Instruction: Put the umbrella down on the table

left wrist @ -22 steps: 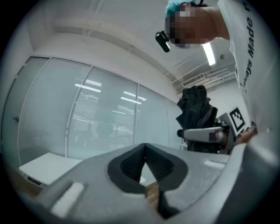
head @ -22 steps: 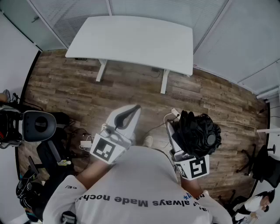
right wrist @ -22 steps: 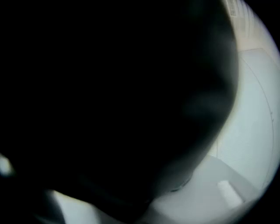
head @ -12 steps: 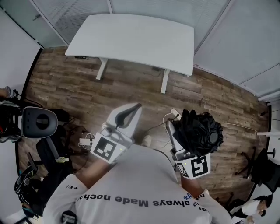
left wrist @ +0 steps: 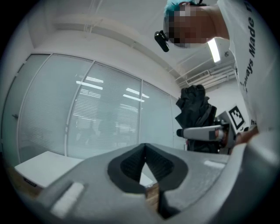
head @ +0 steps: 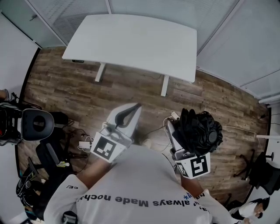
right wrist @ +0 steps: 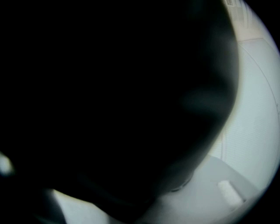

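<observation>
A black folded umbrella (head: 200,132) sits bunched between the jaws of my right gripper (head: 188,133), which is shut on it at chest height over the wooden floor. One grey finger (head: 169,131) shows on its left side; the other is hidden behind the fabric. In the right gripper view the umbrella (right wrist: 109,96) blacks out nearly everything. My left gripper (head: 136,106) is shut and holds nothing, its tips meeting (left wrist: 145,146). The left gripper view also catches the umbrella (left wrist: 195,111) off to the right. The white table (head: 131,39) stands ahead, bare, well beyond both grippers.
A glass wall (head: 153,6) runs behind the table. An office chair (head: 37,124) and dark equipment (head: 26,188) crowd the left. Cables and a power strip (head: 85,142) lie on the floor. Another chair (head: 262,168) and a person (head: 251,209) are at right.
The table has shifted slightly in the head view and looks a little nearer. Both grippers and the umbrella keep the same pose.
</observation>
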Available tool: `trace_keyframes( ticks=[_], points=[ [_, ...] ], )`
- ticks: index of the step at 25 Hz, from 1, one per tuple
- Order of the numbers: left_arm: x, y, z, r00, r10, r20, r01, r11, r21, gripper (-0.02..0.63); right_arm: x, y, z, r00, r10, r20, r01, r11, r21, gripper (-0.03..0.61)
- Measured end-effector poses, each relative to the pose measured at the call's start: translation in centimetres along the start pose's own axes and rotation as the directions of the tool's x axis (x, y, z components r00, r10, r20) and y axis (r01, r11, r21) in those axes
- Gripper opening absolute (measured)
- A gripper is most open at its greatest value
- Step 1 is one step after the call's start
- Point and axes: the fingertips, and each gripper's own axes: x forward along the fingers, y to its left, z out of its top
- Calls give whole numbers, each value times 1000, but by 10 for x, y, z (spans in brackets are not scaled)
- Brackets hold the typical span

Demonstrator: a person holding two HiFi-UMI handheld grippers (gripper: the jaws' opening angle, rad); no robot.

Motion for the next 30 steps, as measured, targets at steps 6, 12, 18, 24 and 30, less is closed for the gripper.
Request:
trace_keyframes(
  ticks=[6,12,18,24,30],
  points=[
    [33,87,0,1000,-3,8,3,1000,-14,3,91,-22,-9,1000,-6,-14,6,1000,-3,229],
    [50,180,4,1000,-6,7,7,1000,-24,3,181,-32,-16,999,-32,-30,32,999,-16,229],
    [64,239,4,1000,-10,6,10,1000,-30,3,238,-38,-20,998,-46,-38,46,999,-5,229],
    [93,265,-3,1000,-28,1,28,999,-38,3,265,-64,-32,997,-64,-38,65,998,20,229],
    [147,296,-9,999,-39,-3,39,999,-38,3,309,-113,-39,997,-67,-41,68,998,16,229]
  ],
)
